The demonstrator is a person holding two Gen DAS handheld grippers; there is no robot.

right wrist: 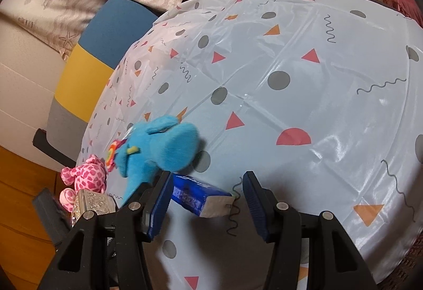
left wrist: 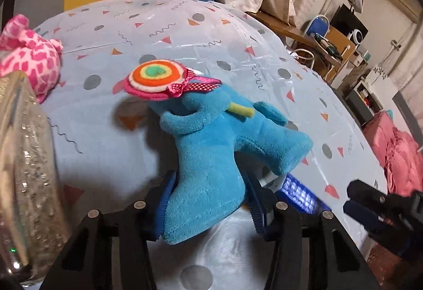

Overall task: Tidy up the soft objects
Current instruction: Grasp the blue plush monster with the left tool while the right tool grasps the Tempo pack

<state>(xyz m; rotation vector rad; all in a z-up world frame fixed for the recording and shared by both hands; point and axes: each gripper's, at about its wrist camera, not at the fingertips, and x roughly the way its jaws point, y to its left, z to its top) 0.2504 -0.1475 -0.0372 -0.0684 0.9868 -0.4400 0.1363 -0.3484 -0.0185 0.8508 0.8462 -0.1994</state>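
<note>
While gripped: left gripper clamps blue plush over tablecloth.
Right gripper: jaws apart, empty.
Nearby: pink plush, silver box, blue packet between right fingers.

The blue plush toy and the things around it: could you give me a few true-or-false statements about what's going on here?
1. The left gripper clamps the blue plush toy. True.
2. The right gripper holds the blue tissue pack. False: its jaws are open and hold nothing.
3. The pink spotted plush lies on the patterned tablecloth. True.
4. The blue toy carries a green ball. False: it carries a felt lollipop.
</note>
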